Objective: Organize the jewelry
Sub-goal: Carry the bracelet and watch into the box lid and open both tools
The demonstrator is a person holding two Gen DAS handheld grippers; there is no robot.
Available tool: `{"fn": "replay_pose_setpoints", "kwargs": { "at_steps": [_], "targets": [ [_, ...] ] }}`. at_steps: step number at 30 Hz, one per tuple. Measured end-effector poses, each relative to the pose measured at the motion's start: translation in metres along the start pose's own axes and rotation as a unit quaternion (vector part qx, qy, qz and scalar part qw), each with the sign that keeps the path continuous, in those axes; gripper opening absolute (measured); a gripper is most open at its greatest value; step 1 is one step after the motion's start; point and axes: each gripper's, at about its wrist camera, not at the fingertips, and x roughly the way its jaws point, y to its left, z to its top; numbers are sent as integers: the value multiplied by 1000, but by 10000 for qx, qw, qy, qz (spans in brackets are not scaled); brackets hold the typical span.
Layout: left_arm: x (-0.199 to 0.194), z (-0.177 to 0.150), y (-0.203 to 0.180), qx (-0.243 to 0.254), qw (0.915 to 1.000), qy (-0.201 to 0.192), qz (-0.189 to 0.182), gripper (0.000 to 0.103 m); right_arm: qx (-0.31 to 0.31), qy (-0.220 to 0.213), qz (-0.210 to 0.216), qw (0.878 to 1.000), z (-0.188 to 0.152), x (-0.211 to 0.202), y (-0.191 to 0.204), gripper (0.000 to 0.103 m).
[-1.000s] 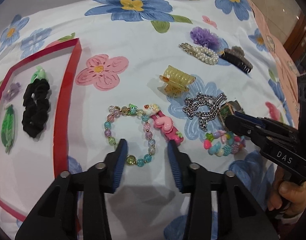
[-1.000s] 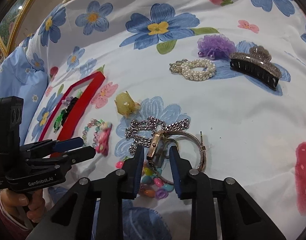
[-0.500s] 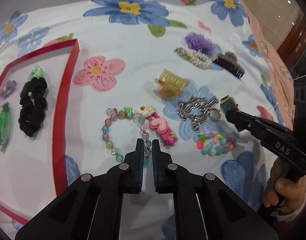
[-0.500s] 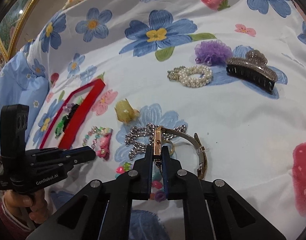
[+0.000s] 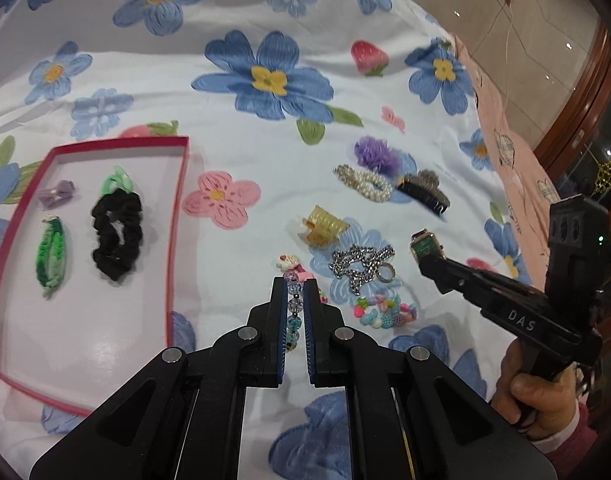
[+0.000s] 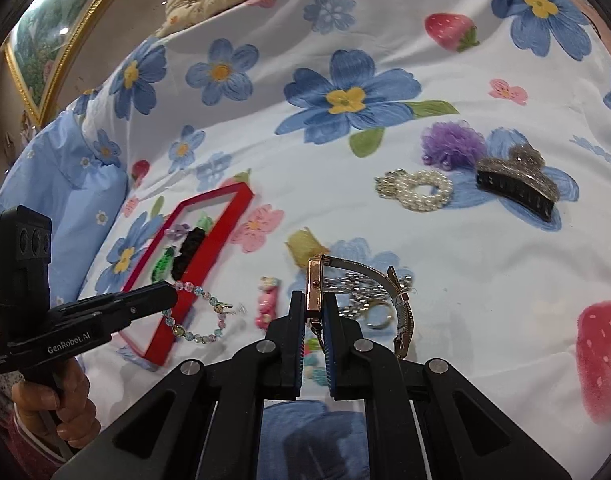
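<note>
Four hair pieces lie in the tray (image 5: pixel 176 216) at left; left gripper (image 5: pixel 295 292) grasps the bead bracelet (image 6: pixel 201 312), right gripper (image 6: pixel 314 312) the watch (image 6: pixel 315 284); eight pieces remain on the cloth (image 5: pixel 265 168).

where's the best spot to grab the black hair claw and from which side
Grip the black hair claw across its glittery curved back, coming down from above. It lies on its side on the sheet, teeth pointing toward the camera, so the back ridge is the one raised, narrow part two fingers could likely span. The purple puff and pearl ring sit close to its left, so stay toward the right end.
</note>
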Motion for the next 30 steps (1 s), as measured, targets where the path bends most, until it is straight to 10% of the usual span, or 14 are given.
{"fn": "replay_pose_setpoints", "kwargs": {
  "at_steps": [30],
  "targets": [
    [-80, -4, 107, -891, 9922, -677, 553, 6, -807, 355, 1129, 9897, 13, 56, 129, 8]
  ]
}}
